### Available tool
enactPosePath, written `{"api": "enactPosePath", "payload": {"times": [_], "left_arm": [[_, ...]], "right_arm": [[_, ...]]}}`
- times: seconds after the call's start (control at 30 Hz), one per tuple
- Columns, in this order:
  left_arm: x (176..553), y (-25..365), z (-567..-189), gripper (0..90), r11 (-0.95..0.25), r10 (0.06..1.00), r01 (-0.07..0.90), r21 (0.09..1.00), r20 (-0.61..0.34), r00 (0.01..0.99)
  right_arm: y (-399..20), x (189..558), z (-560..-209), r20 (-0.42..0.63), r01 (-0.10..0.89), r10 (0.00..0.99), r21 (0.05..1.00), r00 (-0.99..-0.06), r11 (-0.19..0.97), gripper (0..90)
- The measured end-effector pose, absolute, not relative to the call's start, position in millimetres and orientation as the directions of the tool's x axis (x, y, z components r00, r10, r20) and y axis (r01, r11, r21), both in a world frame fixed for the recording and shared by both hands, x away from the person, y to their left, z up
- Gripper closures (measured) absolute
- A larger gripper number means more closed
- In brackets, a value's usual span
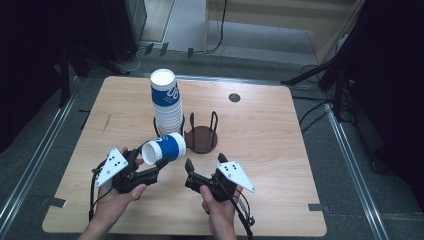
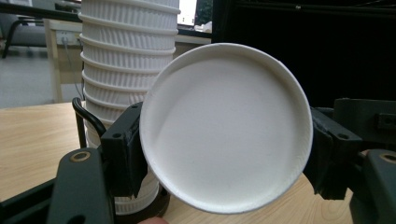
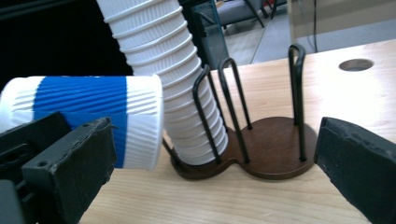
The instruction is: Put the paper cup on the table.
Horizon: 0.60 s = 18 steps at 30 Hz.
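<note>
Blue-banded paper cup (image 1: 165, 148) was lying sideways in the left gripper (image 1: 161, 165), jaws squeezed onto its sides, so it hung just above the wooden table (image 1: 260, 140). In the left gripper view the cup's white bottom (image 2: 226, 128) faced the camera, wedged between the black pads. Right behind it was the tall stack of cups (image 1: 166, 102), sitting in one ring of the dark double holder (image 1: 201, 138); the other ring had nothing in it. Right gripper (image 1: 188, 172) sat just beside the cup with its jaws spread wide, holding nothing, pointed toward the holder (image 3: 261, 149).
</note>
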State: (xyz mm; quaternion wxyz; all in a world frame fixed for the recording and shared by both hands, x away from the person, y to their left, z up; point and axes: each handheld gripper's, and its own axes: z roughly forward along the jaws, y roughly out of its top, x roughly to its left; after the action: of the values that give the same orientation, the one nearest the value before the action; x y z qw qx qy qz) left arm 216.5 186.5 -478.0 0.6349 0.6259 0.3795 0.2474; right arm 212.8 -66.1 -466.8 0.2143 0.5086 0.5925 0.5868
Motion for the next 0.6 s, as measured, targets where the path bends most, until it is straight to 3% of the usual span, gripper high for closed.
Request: {"api": "enactPosePath", "payload": {"times": [0.13, 0.6], "left_arm": [[216.7, 186.0, -478.8, 27.6, 0.100, 0.790, 0.153, 0.983, -0.172, 0.588], [215.9, 182.4, -481.5, 27.7, 0.101, 0.790, 0.128, 0.987, -0.158, 0.592]], "right_arm": [[-61.0, 209.7, -466.2, 0.359, 0.355, 0.857, 0.907, -0.370, -0.226, 0.0], [-56.8, 208.7, -463.0, 0.627, 0.448, 0.724, 0.756, -0.286, -0.477, 2.0]]}}
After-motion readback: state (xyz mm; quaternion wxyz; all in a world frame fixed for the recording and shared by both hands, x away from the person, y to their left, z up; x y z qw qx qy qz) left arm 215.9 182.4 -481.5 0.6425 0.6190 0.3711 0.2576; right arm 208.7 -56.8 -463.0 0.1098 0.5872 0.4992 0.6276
